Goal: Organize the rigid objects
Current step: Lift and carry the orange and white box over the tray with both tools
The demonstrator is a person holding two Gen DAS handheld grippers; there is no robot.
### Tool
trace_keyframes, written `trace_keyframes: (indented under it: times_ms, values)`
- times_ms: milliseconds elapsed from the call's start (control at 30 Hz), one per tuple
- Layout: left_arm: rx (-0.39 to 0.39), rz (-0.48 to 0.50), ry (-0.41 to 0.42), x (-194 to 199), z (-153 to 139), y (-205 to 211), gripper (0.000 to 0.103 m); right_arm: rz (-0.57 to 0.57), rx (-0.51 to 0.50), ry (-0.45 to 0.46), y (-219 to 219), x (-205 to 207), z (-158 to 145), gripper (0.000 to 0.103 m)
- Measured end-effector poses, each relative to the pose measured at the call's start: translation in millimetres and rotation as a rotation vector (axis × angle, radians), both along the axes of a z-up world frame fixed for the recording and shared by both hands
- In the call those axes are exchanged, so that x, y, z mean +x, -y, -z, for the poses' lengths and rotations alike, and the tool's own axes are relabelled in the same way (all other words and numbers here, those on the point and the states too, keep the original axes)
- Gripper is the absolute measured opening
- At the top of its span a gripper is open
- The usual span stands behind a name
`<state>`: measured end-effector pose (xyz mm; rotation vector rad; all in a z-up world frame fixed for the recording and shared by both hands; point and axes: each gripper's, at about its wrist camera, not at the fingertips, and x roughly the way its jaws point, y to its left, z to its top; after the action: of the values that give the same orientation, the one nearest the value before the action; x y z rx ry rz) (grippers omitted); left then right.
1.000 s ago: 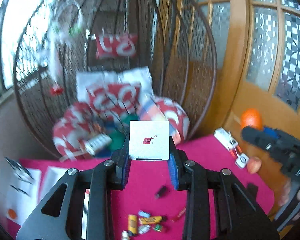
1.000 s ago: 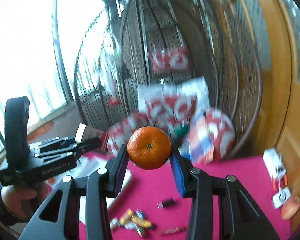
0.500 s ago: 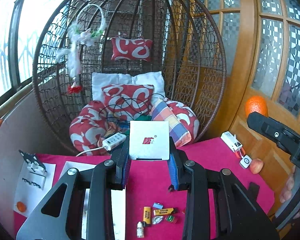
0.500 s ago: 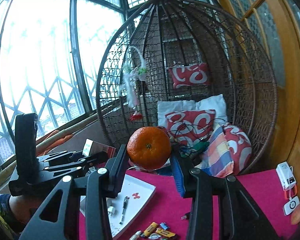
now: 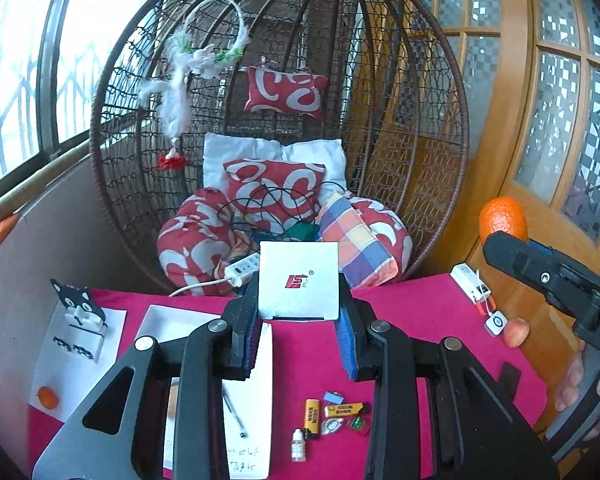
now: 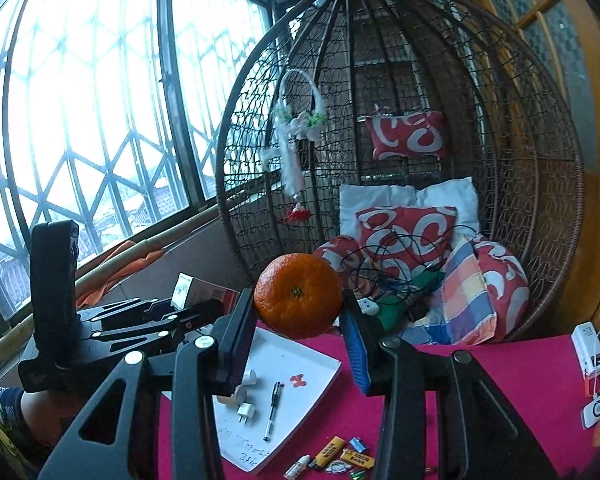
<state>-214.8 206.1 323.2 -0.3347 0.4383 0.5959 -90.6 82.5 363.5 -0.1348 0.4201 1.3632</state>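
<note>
My left gripper (image 5: pixel 298 320) is shut on a white box with a red logo (image 5: pixel 298 280) and holds it up above the pink table (image 5: pixel 412 304). My right gripper (image 6: pixel 298 320) is shut on an orange (image 6: pixel 298 295), also held above the table. The orange shows at the right edge of the left wrist view (image 5: pixel 503 218). The left gripper shows at the left of the right wrist view (image 6: pixel 132 328), with the box (image 6: pixel 198 290) in it. A white tray (image 6: pixel 296 384) with a pen (image 6: pixel 273 410) and plugs lies on the table below.
Small batteries, a dropper bottle and packets (image 5: pixel 332 416) lie at the table's front. A second orange (image 5: pixel 47 397) sits on a sheet at the left. A power bank (image 5: pixel 470 282) and a peach-coloured fruit (image 5: pixel 515 332) lie at the right. A wicker egg chair (image 5: pixel 284 120) with cushions stands behind.
Both grippers have risen and tilted up, still holding the box and the orange. The table and its items sit lower and farther away in both views.
</note>
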Motion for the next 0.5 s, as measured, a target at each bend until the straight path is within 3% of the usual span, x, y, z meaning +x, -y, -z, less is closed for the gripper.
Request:
trace_keyframes:
  times_ms: [500]
  values:
    - [-0.005, -0.033, -0.008, -40.4, 2.9, -24.1, 0.031, -0.059, -0.026, -0.016, -35.5, -34.1, 7.9, 0.041]
